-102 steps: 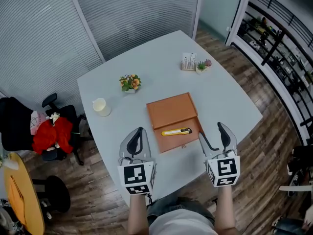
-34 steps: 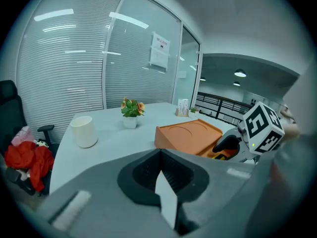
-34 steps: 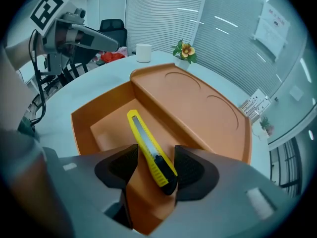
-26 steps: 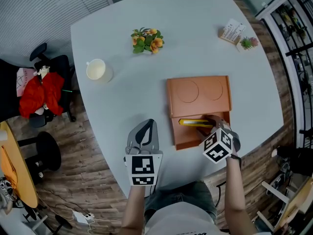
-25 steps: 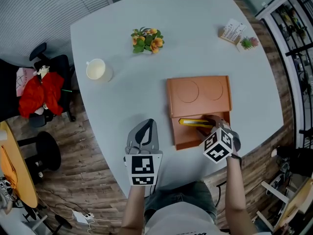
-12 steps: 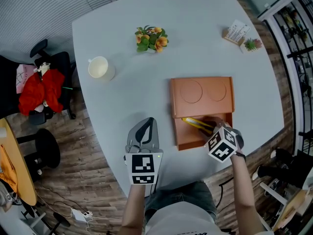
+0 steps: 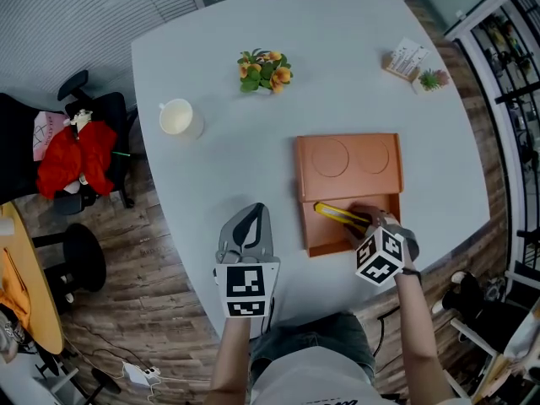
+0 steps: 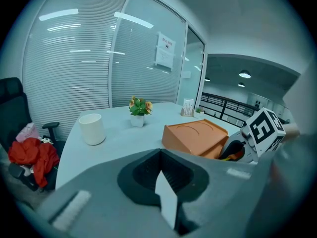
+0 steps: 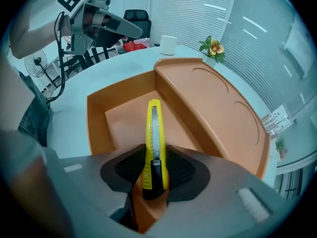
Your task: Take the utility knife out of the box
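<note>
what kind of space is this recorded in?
Probably an office meeting room: glass partition walls with slatted blinds, a black office chair beside a large pale table, and storage racks along one side.

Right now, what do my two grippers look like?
Both the left gripper and right gripper are grey, with black ribbed pads and a white cube of black square markers. The right's jaws have just been closing on the utility knife. No sleeves reach the forearms.
</note>
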Tool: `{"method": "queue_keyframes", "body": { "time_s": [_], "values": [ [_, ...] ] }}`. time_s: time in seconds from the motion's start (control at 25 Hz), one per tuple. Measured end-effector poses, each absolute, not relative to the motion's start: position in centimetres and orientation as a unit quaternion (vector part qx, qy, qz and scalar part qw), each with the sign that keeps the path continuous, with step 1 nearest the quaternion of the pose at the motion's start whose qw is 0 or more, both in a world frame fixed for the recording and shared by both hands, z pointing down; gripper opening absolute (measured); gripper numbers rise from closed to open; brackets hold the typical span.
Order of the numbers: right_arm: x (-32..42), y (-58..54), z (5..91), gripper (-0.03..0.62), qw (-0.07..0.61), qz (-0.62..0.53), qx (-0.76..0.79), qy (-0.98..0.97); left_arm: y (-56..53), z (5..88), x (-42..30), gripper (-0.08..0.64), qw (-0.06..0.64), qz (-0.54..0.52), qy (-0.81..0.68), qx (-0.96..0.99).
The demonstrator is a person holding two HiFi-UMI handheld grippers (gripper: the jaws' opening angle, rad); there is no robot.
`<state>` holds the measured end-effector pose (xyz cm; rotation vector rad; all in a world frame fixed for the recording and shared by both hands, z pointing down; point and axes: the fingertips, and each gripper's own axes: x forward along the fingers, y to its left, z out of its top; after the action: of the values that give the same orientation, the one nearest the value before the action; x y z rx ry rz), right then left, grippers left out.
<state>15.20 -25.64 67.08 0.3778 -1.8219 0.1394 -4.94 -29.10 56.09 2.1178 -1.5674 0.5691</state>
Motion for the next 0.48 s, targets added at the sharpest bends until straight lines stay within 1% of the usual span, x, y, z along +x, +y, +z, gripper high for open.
{"method": "queue_keyframes", "body": {
  "time_s": [0.28, 0.48],
  "values": [
    [15.2, -25.9, 64.8, 0.160, 0.567, 0.048, 0.188, -0.800, -28.7, 54.4, -5.0, 0.000, 0.206, 0.196, -0.583, 0.761],
    [14.9, -26.2, 61.4, 0.160, 0.521, 0.044, 0.222, -0.823, -27.9, 52.6, -4.6, 0.000, 0.192, 0.184, -0.595, 0.758]
  ]
}}
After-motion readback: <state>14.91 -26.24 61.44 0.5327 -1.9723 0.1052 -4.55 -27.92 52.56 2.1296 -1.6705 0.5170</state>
